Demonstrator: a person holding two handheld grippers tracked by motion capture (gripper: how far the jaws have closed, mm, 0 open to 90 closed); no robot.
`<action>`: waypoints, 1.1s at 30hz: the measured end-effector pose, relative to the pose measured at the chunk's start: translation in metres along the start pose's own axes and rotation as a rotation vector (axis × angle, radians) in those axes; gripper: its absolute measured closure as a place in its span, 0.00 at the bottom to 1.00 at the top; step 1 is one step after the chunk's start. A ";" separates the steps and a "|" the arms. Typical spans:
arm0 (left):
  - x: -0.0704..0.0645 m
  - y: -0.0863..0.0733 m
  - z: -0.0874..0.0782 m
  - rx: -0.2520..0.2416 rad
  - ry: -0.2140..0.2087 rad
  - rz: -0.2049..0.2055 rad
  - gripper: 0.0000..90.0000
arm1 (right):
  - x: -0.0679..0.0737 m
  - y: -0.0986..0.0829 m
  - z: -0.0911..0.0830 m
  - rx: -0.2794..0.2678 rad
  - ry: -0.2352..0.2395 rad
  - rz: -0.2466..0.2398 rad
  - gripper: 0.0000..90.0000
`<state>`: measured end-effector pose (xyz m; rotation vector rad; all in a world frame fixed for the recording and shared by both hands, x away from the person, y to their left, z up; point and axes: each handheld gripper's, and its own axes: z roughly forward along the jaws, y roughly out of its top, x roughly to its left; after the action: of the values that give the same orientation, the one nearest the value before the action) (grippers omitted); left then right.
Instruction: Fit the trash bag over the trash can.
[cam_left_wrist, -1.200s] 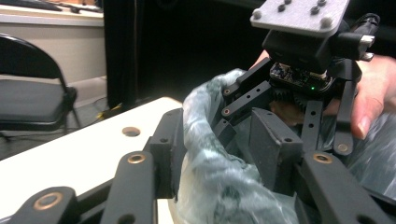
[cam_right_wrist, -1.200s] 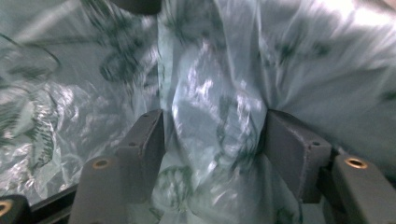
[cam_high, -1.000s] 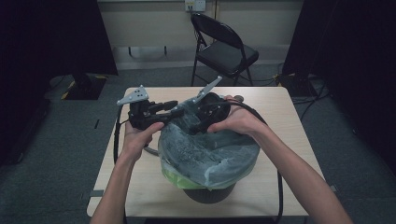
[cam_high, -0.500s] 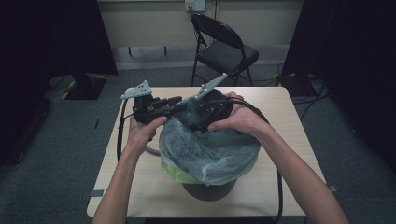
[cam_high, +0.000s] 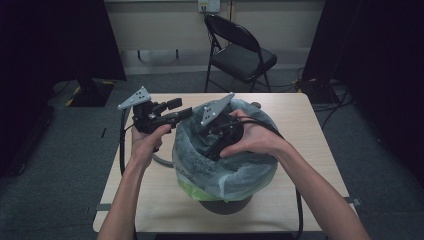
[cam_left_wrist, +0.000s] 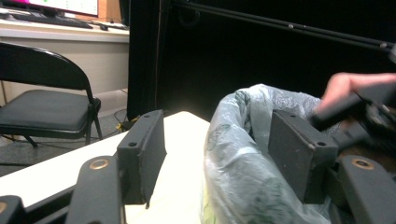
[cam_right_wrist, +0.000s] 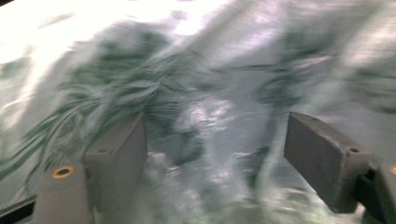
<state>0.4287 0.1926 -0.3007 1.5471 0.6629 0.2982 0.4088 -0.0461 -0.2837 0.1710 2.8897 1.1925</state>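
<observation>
Because the bag (cam_high: 225, 172) lining the bin (cam_high: 227, 205) looks thin, limp and slippery, its folded rim seems the best hold, straddled by the left gripper (cam_left_wrist: 219, 154)'s released fingers, the right gripper (cam_right_wrist: 215, 154)'s fingers spread inside.

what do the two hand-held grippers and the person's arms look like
Both the left hand-held gripper and the right hand-held gripper are black, each topped by a grey three-cornered plate and trailing a black cable. In the gripper views the jaws are flat, dark rectangular blocks with small holes, mounted on arms with brass-coloured rivets. The forearms are bare, with no sleeves or gloves.
</observation>
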 end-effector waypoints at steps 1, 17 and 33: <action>0.000 0.000 0.000 -0.002 0.002 -0.002 0.38 | 0.003 0.000 0.001 0.008 0.023 -0.017 0.23; -0.009 -0.009 0.010 0.043 -0.046 -0.003 0.39 | -0.019 0.000 -0.021 -0.045 0.037 0.009 0.25; -0.018 -0.009 0.003 0.037 -0.059 0.016 0.38 | -0.039 -0.007 -0.003 0.058 -0.087 0.061 0.24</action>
<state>0.4143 0.1792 -0.3057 1.5916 0.6129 0.2530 0.4470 -0.0571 -0.2881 0.3065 2.8643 1.0807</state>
